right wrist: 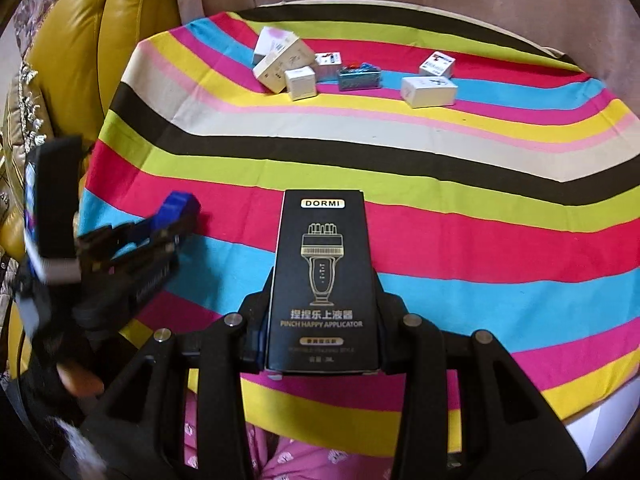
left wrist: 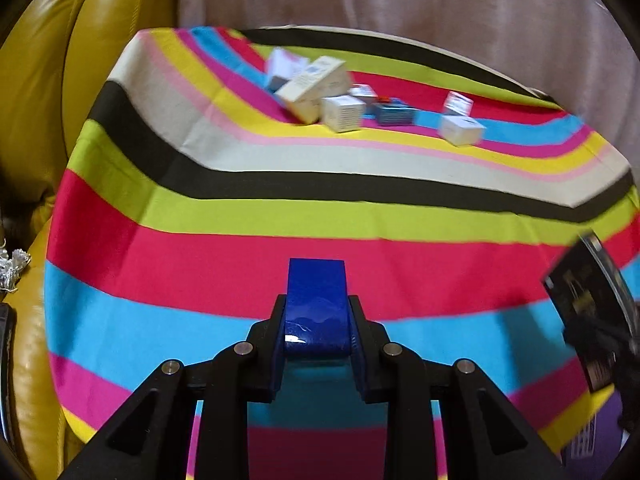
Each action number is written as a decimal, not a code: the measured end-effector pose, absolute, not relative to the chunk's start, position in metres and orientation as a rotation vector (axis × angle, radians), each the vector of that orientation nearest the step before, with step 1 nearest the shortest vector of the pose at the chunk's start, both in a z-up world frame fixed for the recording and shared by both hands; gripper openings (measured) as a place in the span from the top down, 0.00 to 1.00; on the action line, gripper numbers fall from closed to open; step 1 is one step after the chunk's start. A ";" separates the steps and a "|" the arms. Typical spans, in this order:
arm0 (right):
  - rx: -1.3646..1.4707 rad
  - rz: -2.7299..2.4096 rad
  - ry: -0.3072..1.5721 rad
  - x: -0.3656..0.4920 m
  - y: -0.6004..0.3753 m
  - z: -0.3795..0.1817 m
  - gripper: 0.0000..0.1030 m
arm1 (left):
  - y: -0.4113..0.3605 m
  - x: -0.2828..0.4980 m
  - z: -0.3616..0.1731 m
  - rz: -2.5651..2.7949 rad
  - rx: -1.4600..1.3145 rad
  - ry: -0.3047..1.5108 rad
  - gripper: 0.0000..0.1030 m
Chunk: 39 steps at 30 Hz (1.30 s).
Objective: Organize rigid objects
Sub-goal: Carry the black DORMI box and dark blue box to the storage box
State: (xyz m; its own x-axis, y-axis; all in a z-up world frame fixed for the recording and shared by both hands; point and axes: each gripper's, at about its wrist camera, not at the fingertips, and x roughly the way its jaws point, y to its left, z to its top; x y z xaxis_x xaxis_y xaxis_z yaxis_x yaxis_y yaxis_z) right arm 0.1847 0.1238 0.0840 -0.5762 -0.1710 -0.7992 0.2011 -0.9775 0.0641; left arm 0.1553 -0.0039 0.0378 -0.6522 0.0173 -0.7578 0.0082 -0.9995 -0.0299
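My left gripper (left wrist: 316,314) is shut on a small glossy blue box (left wrist: 316,284), held above the near part of the striped tablecloth (left wrist: 320,196). In the right wrist view the same left gripper (right wrist: 176,216) shows blurred at the left with the blue box (right wrist: 178,202) in its tips. A tall black "DORMI" box (right wrist: 322,276) stands between the jaws of my right gripper (right wrist: 323,296), which is shut on it. That black box (left wrist: 588,312) also appears at the right edge of the left wrist view.
Several small white and cream boxes (right wrist: 280,64) and a blue box (right wrist: 358,76) lie at the far side of the table, with two white boxes (right wrist: 430,90) further right. A yellow leather sofa (right wrist: 80,40) is to the left. A person's pink patterned clothing (right wrist: 288,456) is at the near edge.
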 end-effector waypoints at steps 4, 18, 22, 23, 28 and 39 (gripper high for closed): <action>1.324 -2.624 0.031 0.196 0.138 0.093 0.58 | 0.016 0.167 0.044 2.808 -1.311 -0.006 0.72; 1.334 -2.692 -0.003 0.251 0.203 0.113 0.58 | 0.057 0.194 0.067 2.728 -1.276 0.100 0.72; 1.340 -2.708 -0.038 0.262 0.220 0.119 0.58 | 0.072 0.204 0.077 2.695 -1.245 0.145 0.72; 1.336 -2.717 -0.038 0.264 0.223 0.121 0.58 | 0.075 0.205 0.079 2.688 -1.236 0.159 0.72; 1.325 -2.756 -0.064 0.278 0.244 0.130 0.58 | 0.097 0.215 0.090 2.649 -1.184 0.229 0.72; 1.371 -2.834 -0.129 0.317 0.295 0.119 0.58 | 0.149 0.241 0.107 2.528 -1.084 0.343 0.72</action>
